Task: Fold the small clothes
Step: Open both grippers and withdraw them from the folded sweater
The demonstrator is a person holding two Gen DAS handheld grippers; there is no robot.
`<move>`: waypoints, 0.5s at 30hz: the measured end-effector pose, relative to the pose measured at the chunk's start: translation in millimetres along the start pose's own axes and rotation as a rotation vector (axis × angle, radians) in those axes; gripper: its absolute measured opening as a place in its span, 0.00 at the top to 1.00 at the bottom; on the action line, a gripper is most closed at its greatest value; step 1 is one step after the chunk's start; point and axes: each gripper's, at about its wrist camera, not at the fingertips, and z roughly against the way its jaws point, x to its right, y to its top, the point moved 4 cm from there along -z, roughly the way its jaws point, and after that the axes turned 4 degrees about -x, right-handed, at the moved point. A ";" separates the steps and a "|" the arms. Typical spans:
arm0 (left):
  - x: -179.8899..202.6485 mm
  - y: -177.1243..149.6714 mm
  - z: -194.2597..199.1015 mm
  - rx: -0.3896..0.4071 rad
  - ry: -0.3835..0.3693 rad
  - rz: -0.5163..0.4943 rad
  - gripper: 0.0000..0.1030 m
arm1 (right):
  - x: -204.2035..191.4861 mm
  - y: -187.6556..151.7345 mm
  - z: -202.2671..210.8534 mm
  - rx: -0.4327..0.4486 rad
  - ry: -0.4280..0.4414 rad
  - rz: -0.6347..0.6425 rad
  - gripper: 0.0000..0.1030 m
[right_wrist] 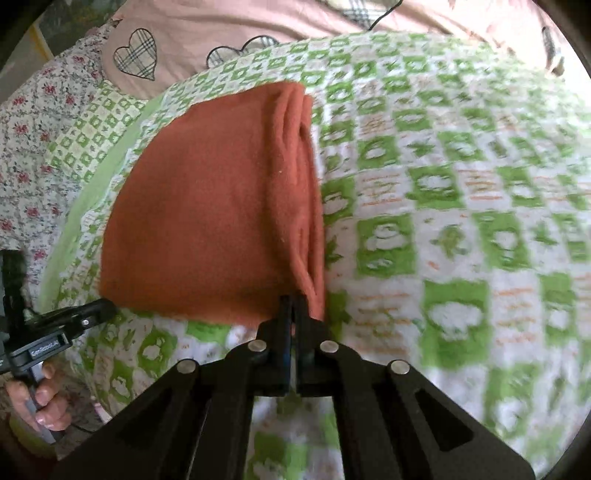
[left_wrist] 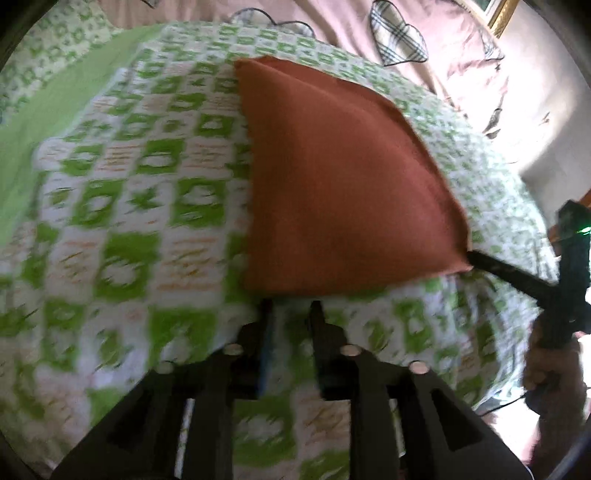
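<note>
A rust-orange cloth (left_wrist: 332, 184) lies folded in several layers on the green-and-white checked bedspread (left_wrist: 129, 206). My left gripper (left_wrist: 291, 306) is open, its fingers apart just short of the cloth's near edge, touching nothing. My right gripper (right_wrist: 294, 301) is shut on the cloth's (right_wrist: 207, 206) near right corner, where the stacked edges meet. In the left wrist view the right gripper (left_wrist: 476, 256) shows at the cloth's near right corner. In the right wrist view the left gripper (right_wrist: 107, 308) sits at the cloth's near left corner.
A pink quilt with plaid hearts (left_wrist: 399, 33) lies beyond the bedspread. A floral fabric (right_wrist: 33, 122) shows at the far left in the right wrist view. A hand (right_wrist: 40, 402) holds the left gripper's handle. The images are blurred.
</note>
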 end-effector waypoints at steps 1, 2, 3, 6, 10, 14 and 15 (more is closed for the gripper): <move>-2.4 -4.7 7.4 0.014 0.006 -0.001 0.74 | 2.6 -2.6 6.6 0.006 -0.044 -0.004 0.87; -4.2 -8.0 13.0 0.022 0.007 0.001 0.72 | 4.5 -4.7 11.8 0.015 -0.049 -0.010 0.80; -6.7 -12.9 21.3 0.034 0.014 0.005 0.70 | 7.3 -7.9 18.4 0.025 -0.027 -0.025 0.73; -9.1 -21.6 35.8 0.056 0.045 0.005 0.58 | 7.6 -19.2 36.4 0.060 0.010 -0.039 0.63; -3.1 -30.3 48.3 0.077 0.073 -0.009 0.45 | -4.3 -33.0 48.6 0.078 0.044 -0.015 0.56; 10.9 -42.8 54.4 0.073 0.119 -0.056 0.31 | -20.4 -44.8 51.2 0.074 0.071 0.031 0.44; 13.8 -47.2 55.6 0.073 0.141 -0.071 0.27 | -24.0 -47.6 51.2 0.072 0.077 0.045 0.41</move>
